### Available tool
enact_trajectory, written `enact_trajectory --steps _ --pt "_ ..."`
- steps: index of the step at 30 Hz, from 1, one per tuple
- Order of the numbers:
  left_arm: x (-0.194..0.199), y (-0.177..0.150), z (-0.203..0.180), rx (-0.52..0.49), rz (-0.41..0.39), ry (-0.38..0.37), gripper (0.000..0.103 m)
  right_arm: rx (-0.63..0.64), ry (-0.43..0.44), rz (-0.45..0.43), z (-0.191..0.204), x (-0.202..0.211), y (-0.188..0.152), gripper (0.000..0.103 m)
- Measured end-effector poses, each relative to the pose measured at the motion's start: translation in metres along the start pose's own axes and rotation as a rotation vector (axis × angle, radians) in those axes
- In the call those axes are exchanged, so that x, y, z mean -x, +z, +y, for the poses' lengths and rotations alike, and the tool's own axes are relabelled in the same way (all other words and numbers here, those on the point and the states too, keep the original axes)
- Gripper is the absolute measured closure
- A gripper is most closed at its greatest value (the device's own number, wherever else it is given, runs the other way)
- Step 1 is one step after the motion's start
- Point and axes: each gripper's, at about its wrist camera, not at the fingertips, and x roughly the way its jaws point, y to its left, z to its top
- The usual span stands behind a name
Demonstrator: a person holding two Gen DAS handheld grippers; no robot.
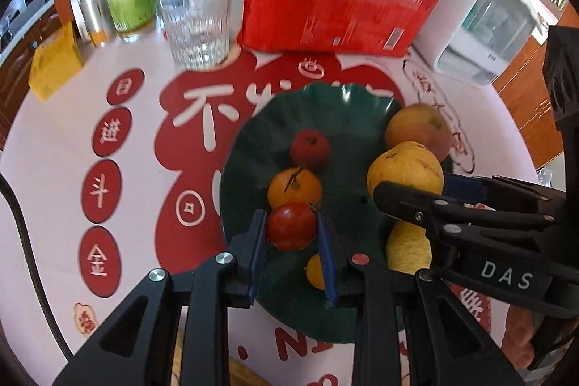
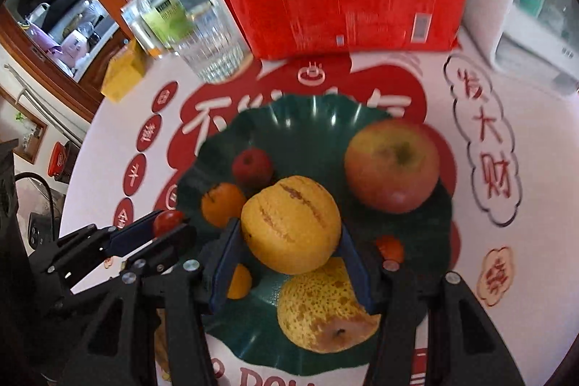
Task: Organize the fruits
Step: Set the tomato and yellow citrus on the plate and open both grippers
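Yellow pear round, squat, skin marked with brown scratch lines, stem end not visible; no clear long axis. Sits between blue pads of right gripper, jaws closed against its sides, above green plate. Second pear, speckled, lies below on plate, calyx end toward camera. Small red tomato glossy, round, green stalk at upper right; left gripper pinches it over plate's near edge. Apple, tangerine, small red fruit rest on plate.
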Motion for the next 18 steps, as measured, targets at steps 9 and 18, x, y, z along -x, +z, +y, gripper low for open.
enact_trajectory --steps 9,18 --pt "-0.017 0.000 -0.006 -0.017 0.020 -0.005 0.077 0.019 -0.006 0.025 -0.001 -0.018 -0.002 0.048" --pt "-0.010 -0.005 -0.003 0.002 0.015 0.006 0.052 0.047 0.008 0.003 0.004 -0.012 -0.002 0.048"
